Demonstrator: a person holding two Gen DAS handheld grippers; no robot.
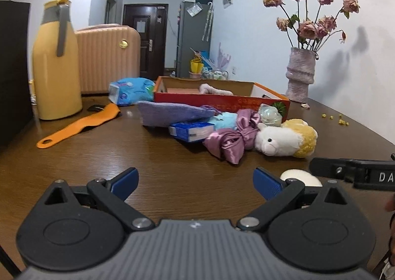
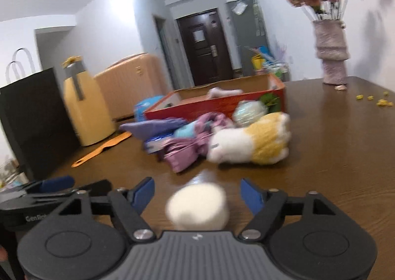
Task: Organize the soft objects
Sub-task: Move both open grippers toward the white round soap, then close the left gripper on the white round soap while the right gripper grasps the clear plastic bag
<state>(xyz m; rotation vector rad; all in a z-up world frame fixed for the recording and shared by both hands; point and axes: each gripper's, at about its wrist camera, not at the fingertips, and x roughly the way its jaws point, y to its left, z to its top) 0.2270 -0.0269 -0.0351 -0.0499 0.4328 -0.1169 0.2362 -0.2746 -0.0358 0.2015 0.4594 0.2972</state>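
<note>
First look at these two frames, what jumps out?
The heap of soft things mid-table: a white-and-yellow plush toy beside a pink satin bow, in front of the red cardboard box. A white round puff sits between the right gripper's open fingers, untouched. The yellow jug stands far left.

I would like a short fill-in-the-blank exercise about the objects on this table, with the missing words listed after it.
1. The flowers stand in a ____ at the table's far right.
2. The plush toy lies ____ the red box, on the table.
3. The right gripper has a ____ round soft object between its open fingers.
4. The left gripper holds ____.

Missing words: vase; outside; white; nothing
</note>
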